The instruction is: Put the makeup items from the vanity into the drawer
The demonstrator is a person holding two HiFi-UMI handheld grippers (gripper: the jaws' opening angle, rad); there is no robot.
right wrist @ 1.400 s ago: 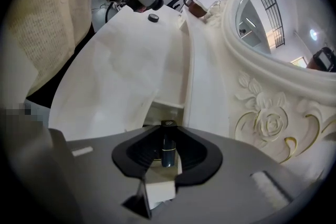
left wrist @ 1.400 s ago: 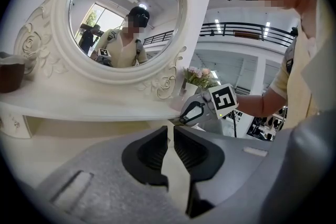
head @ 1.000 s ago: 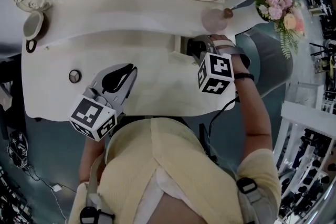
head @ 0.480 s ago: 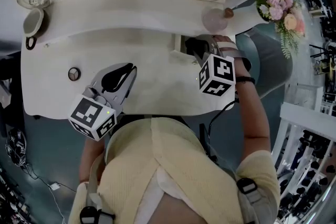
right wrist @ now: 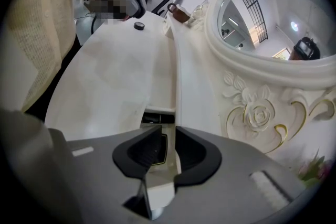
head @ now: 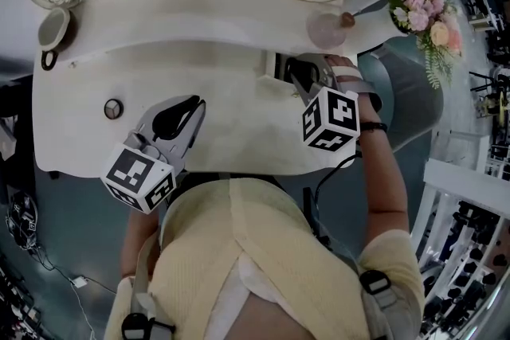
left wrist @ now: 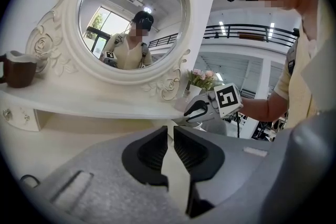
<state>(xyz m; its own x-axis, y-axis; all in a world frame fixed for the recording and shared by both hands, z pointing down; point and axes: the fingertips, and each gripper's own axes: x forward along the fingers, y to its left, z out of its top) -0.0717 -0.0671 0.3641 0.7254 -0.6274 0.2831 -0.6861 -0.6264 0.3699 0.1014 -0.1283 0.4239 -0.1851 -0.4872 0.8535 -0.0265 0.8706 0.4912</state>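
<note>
The white vanity top [head: 215, 91] has an open compartment, the drawer [head: 276, 66], at its right of middle. My right gripper [head: 301, 77] hangs over that opening with its jaws closing. In the right gripper view [right wrist: 165, 132] the gap between them shows the drawer [right wrist: 157, 118] and a dark, gold-edged item [right wrist: 159, 148] lying below; the pads press on nothing. My left gripper [head: 194, 104] rests over the near left part of the top, its jaws [left wrist: 170, 131] together but for a thin slit, empty. A small round makeup pot [head: 113, 108] sits at the left.
A brown-and-white mug [head: 51, 33] stands on the raised back shelf at left. A pink glass [head: 323, 30] and a bunch of flowers [head: 421, 4] are at the back right. The oval mirror [left wrist: 131, 13] rises behind the shelf. A person's torso is close to the table's front edge.
The right gripper has drifted slightly to the right and toward me over the drawer opening. The left gripper has hardly moved.
</note>
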